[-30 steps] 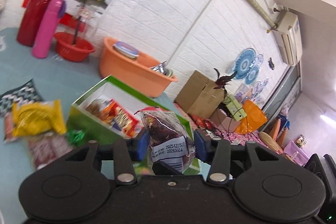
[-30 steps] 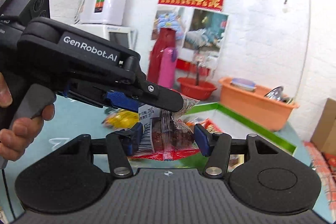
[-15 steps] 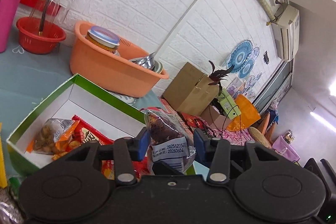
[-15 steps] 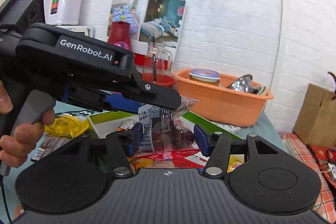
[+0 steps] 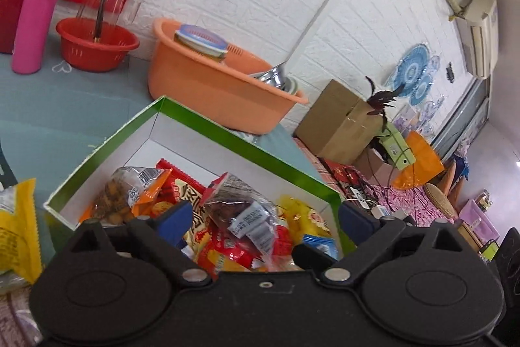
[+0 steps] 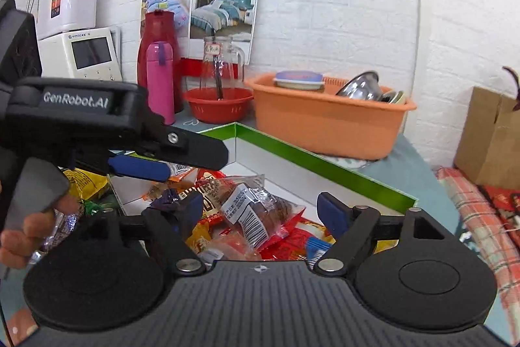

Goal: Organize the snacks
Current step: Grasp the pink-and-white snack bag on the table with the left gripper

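Clear-wrapped date packet [image 5: 242, 213] lies in the green box [image 5: 208, 126] atop other snacks, dead ahead between my left tongs [image 5: 260, 217], spread wide, empty.

Right view: right tongs [image 6: 260, 210] equally wide, empty; packet's long axis runs diagonally; both equally near.

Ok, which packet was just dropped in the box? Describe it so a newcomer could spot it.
Find the green-rimmed white cardboard box in front of the orange plastic basin. On top of its snack pile lies a clear plastic packet of dark brown pieces, between the open right claw pads. Unlike the red and yellow wrappers beneath, it is see-through with a white barcode label.
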`<state>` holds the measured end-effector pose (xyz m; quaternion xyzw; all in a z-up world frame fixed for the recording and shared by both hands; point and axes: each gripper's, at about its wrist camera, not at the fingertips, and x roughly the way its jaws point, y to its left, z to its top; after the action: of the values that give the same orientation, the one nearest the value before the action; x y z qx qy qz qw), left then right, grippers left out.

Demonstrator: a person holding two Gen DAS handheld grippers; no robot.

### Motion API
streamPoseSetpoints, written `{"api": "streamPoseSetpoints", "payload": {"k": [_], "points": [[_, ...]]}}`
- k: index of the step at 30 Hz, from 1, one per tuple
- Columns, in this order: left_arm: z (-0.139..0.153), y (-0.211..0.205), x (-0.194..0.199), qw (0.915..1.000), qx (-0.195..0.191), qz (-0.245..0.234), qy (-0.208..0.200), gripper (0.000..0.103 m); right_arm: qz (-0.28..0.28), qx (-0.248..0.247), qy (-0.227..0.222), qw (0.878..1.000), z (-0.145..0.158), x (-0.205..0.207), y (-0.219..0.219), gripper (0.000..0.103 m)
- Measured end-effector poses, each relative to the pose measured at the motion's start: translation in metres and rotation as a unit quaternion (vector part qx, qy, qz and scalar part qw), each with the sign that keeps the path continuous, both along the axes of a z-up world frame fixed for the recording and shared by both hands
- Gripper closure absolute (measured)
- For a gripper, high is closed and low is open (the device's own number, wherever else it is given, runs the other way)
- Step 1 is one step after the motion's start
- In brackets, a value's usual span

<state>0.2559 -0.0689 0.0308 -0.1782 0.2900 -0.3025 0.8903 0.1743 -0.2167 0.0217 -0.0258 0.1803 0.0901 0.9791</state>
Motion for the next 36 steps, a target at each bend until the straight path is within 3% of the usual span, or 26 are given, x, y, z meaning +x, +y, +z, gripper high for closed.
{"api": "streamPoseSetpoints", "payload": {"k": [8,12,16,22,28,29,30,31,33,36], "points": [[0.020,0.019,-0.070,0.9997,0.009,0.023,0.008,0.000,0.004,0.036,-0.056,0.998,0.024,-0.074,-0.007,0.000],[0.010,0.029,-0.106,0.9996,0.012,0.026,0.007,0.000,0.018,0.050,-0.053,0.997,0.019,-0.108,-0.001,0.000],[-0.011,0.036,-0.131,0.9990,0.003,0.026,0.037,0.000,0.029,0.060,-0.027,0.997,0.003,-0.127,0.005,0.000],[-0.032,0.029,-0.125,0.9970,0.000,0.027,0.072,0.000,0.025,0.088,0.037,0.995,-0.023,-0.133,0.009,0.000],[-0.050,0.015,-0.103,0.9953,0.001,0.015,0.096,0.000,0.015,0.100,0.053,0.993,-0.032,-0.144,0.008,0.000],[-0.055,0.016,-0.101,0.9946,0.001,0.011,0.103,0.003,0.017,0.098,0.055,0.994,-0.032,-0.144,0.009,0.000],[-0.059,0.018,-0.100,0.9941,0.002,0.012,0.108,0.030,0.020,0.096,0.056,0.994,-0.033,-0.145,0.009,0.000],[-0.063,0.021,-0.100,0.9936,-0.002,0.007,0.113,0.047,0.023,0.095,0.059,0.994,-0.034,-0.145,0.010,0.000],[-0.069,0.033,-0.102,0.9920,-0.030,0.000,0.123,0.051,0.031,0.094,0.065,0.993,-0.038,-0.145,0.012,0.000],[-0.070,0.049,-0.117,0.9917,-0.039,-0.010,0.122,0.054,0.045,0.092,0.078,0.992,-0.043,-0.140,0.018,0.000]]}}
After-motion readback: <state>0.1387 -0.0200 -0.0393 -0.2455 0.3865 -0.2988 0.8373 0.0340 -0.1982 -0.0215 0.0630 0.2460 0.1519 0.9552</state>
